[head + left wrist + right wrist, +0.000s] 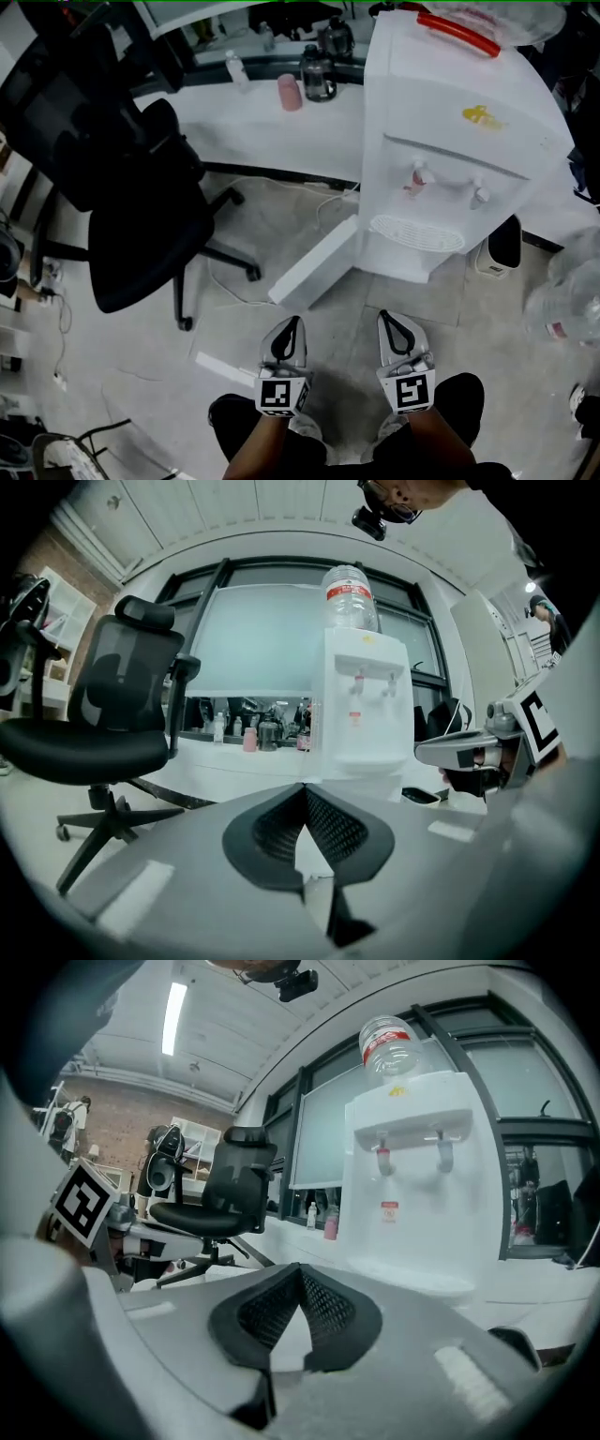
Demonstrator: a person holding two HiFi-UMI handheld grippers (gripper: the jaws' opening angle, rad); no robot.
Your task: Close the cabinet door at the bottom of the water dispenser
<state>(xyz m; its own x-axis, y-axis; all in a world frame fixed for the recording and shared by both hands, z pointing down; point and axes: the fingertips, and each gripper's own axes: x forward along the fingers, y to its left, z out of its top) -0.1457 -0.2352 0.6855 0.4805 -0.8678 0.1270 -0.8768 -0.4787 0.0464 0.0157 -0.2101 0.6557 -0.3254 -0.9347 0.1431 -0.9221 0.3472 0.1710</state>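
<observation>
The left gripper (292,326) and right gripper (387,321) sit side by side at 6 o'clock in the head view. Each has its jaws pressed together with nothing between them. Neither touches anything, so the closing looks not yet begun. The cabinet door (314,263) stands wide open, just beyond the left gripper at 12 o'clock. It juts toward 7 o'clock from the foot of the water dispenser (441,159). It is a plain white slab, seen edge-on from above. What remains, I judge, is the whole swing shut.
</observation>
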